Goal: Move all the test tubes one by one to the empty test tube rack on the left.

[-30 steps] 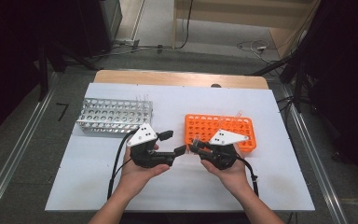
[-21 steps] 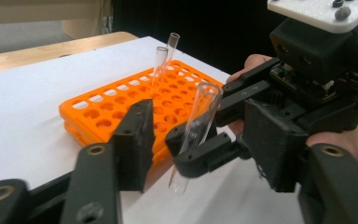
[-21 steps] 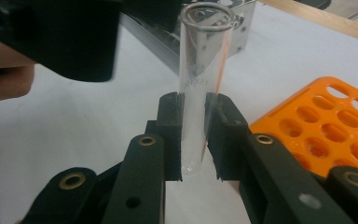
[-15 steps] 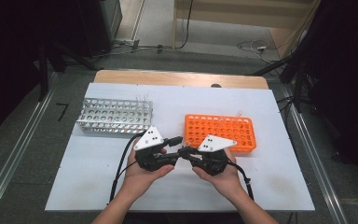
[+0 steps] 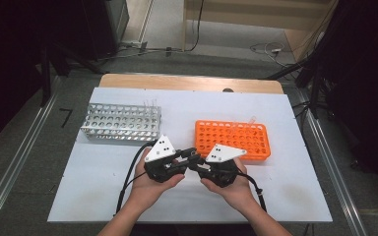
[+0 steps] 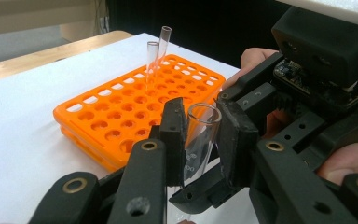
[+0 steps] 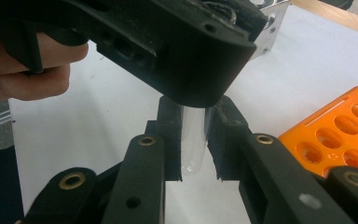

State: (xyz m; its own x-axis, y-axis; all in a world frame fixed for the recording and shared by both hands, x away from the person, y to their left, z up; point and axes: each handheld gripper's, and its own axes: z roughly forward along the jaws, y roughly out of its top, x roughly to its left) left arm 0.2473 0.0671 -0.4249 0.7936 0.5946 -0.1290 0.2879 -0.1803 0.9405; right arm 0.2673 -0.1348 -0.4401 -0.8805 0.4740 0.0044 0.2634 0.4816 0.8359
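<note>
Both tongs (image 5: 191,160) on unlabelled tube (image 6: 198,140)

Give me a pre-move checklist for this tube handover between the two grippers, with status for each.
1. Left gripper jaws have just been closing; pads on the test tube: ok.
2. Right gripper shut on the same tube's rounded end: ok.
3. Tube intact, no crack visible: ok.
4. Tube contents: cannot tell.
5. Orange rack has free holes near the hands, two tubes standing at its far side: ok.
6. Metal rack apart from both hands: ok.
</note>
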